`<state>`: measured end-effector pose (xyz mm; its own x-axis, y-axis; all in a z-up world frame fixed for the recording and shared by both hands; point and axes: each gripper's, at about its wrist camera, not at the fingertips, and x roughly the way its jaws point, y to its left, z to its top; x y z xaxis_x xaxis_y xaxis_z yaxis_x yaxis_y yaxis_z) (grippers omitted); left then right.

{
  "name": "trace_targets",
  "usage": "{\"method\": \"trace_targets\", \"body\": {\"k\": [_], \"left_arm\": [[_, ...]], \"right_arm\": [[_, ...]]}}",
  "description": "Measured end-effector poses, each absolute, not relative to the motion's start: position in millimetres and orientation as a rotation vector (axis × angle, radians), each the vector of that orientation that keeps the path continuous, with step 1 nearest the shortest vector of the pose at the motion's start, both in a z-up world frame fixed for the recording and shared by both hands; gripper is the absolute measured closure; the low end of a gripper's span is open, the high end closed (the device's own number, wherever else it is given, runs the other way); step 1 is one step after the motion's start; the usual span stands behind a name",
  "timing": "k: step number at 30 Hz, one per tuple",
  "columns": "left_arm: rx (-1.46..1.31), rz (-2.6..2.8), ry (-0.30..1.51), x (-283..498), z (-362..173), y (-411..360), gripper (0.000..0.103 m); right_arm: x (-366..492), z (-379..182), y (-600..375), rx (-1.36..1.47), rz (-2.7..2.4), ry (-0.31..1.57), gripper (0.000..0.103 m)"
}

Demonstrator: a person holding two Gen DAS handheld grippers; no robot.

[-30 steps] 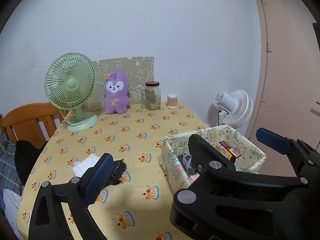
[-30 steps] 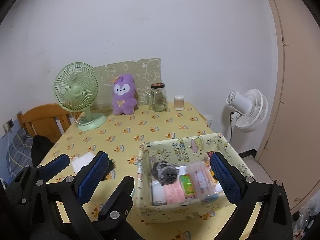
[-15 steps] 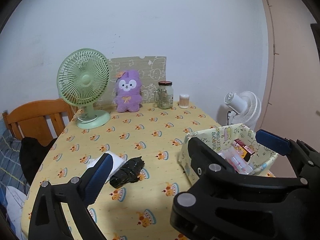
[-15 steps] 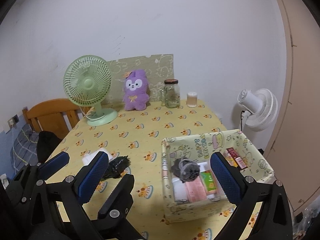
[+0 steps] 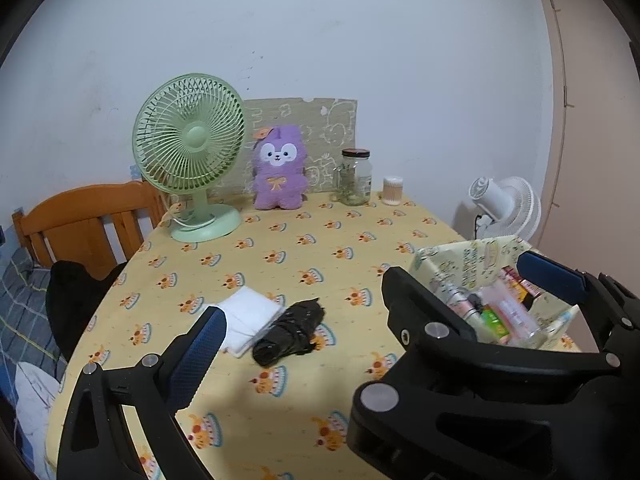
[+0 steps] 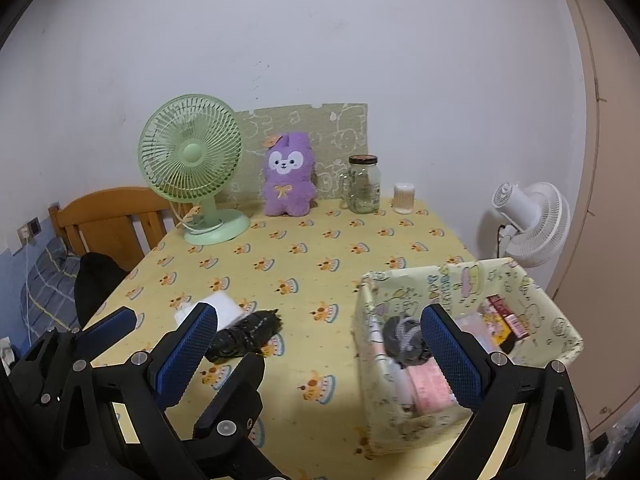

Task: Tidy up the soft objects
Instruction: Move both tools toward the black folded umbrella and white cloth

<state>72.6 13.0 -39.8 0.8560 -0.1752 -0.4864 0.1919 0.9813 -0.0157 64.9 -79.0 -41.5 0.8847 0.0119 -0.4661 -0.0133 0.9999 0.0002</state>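
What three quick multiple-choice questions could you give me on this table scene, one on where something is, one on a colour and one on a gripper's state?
1. Where is the black bundle?
A. in the basket
B. on the table beside the white cloth
C. against the wall

2. What colour is the plush?
A. purple
B. green
C. white

3. How is the right gripper?
A. shut on the plush
B. shut on nothing
C. open

Answers:
1 B, it lies on the tablecloth touching the white cloth, outside the basket.
2 A, its fur is purple, with a white face.
3 C, its blue pads stand wide apart with nothing between them.
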Motion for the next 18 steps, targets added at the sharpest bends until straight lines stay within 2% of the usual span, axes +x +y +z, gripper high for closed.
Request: {"method": "trace_targets", "body": {"k": [5,7,18], "left_arm": [[0.036,-0.166,0.526,80,-47,26,0.005],[0.034,-0.157,0.531,84,-50,31,0.011],[0.033,-0.108,0.585,106,-70,52,0.011]], "right_arm": [[77,-52,-66,0.003,0.05,0.512,0.001],[83,-55,-61,0.005,0.063,0.521,0.001],[107,-76,-40,-0.01,0.107,0.568,0.002]]}}
